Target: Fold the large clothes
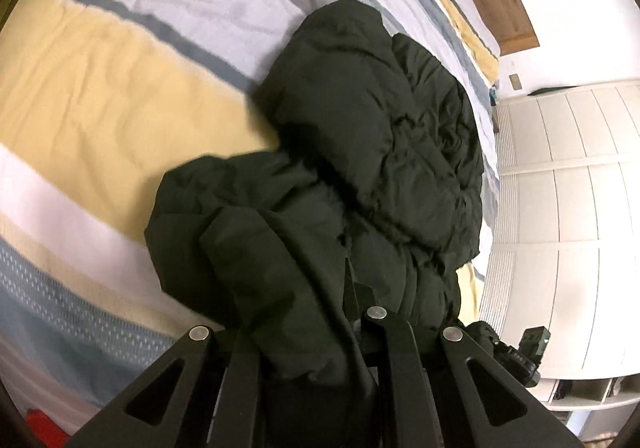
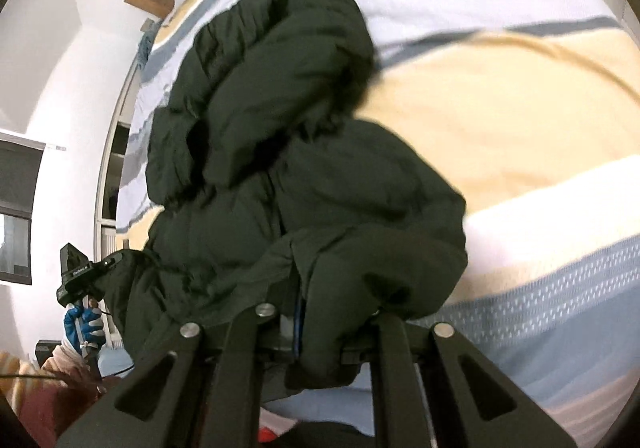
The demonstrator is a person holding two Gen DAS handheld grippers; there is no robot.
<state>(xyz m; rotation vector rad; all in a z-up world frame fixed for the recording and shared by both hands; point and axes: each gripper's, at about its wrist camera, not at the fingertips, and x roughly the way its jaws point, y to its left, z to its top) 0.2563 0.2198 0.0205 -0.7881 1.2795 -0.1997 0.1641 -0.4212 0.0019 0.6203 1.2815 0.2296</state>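
Both my jaws pinch the black puffy jacket (image 1: pixel 360 152); I should lift evenly over the bed (image 1: pixel 100 88).

White lettering on black device (image 2: pixel 82 274) beside jacket (image 2: pixel 280 168), possibly brand; too blurred to read.

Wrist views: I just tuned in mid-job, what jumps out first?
A big dark puffer jacket fills the middle of both views, bunched up and draped over a striped yellow, white and blue bedspread. Its near edge is pinched in the left gripper and the right gripper. In the right wrist view, a gloved hand shows at lower left.
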